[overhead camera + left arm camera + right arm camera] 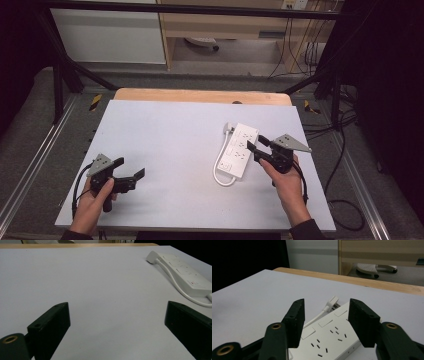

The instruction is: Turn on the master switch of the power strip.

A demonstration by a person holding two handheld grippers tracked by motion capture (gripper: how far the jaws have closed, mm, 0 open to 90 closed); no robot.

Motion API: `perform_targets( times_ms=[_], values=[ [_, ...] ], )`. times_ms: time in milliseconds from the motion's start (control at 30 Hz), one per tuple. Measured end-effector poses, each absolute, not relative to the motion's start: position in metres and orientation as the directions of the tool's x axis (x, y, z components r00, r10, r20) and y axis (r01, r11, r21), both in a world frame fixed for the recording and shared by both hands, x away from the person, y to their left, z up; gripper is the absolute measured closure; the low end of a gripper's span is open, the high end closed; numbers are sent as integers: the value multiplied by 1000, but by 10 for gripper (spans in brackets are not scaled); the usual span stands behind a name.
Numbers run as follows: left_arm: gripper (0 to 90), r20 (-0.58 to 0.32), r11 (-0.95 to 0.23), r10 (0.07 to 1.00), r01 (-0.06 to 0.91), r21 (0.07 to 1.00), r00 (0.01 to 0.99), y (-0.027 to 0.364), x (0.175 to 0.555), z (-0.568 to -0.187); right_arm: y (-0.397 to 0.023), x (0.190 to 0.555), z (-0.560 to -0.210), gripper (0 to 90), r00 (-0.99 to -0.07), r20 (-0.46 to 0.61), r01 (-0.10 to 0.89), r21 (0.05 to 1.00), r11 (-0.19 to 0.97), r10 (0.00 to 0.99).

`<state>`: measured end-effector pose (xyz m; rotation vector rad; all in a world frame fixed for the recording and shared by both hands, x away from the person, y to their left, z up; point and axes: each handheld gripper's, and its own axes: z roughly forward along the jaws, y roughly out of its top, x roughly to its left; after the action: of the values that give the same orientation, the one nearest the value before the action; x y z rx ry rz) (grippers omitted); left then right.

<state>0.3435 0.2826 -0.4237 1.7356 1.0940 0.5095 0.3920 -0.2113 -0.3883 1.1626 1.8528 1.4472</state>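
A white power strip [240,150] lies on the right half of the pale table top [170,145], its white cable [219,172] looping along its left side to a plug [228,128] at its far end. My right gripper [257,144] hovers at the strip's right edge, jaws partly apart and pressing on nothing. In the right gripper view the gripper [326,307] looks along the strip [329,337], with the plug [333,300] beyond. My left gripper [130,168] rests at the near left, open and empty. From the left gripper [116,312], the strip [190,277] lies far off to the right.
A wooden edge [200,95] borders the table's far side. Black frame bars [60,75] stand around the table, and cables [345,200] trail on the floor at the right. A wheeled base [374,267] sits under the furniture behind.
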Motion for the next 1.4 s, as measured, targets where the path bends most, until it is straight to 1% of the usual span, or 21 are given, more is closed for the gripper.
perform_targets(
  times_ms=[33,67,100,133,267,300,333,467,500,533,633,667,1133,1400],
  values=[
    [62,-143,-111,851,438,892,506,283,343,-424,-211,392,-388,502,-501,107,312,948,64,859],
    [62,-144,-110,851,439,892,505,282,344,-424,-210,392,-388,542,-500,105,308,949,63,859],
    [62,-144,-110,851,439,892,505,283,344,-424,-210,392,-388,542,-500,105,308,949,63,859],
    [62,-146,-109,851,441,891,505,282,344,-424,-209,392,-388,582,-499,105,303,951,60,860],
    [62,-144,-110,853,442,890,502,283,344,-424,-205,393,-390,657,-509,99,296,953,65,855],
    [62,-144,-110,853,442,890,502,283,344,-424,-205,393,-390,657,-509,99,296,953,65,855],
    [62,-143,-110,853,442,890,502,283,344,-424,-203,393,-391,689,-515,100,294,954,66,852],
    [62,-142,-112,853,443,890,502,283,344,-424,-201,393,-392,747,-528,91,278,958,71,845],
    [62,-142,-112,853,443,890,502,283,344,-424,-201,393,-392,747,-528,91,278,958,71,845],
    [62,-142,-112,853,443,890,502,282,344,-424,-199,393,-392,772,-531,88,275,959,73,843],
    [62,-144,-111,853,443,890,502,282,344,-424,-198,393,-392,792,-533,87,272,959,74,842],
    [62,-144,-110,853,443,890,502,282,344,-424,-197,393,-393,815,-538,82,268,960,78,839],
    [62,-139,-115,854,442,890,502,283,344,-425,-187,396,-401,899,-564,66,272,956,109,823],
    [62,-138,-115,854,441,890,502,283,344,-424,-183,396,-404,900,-583,66,275,954,121,810]
  ],
)
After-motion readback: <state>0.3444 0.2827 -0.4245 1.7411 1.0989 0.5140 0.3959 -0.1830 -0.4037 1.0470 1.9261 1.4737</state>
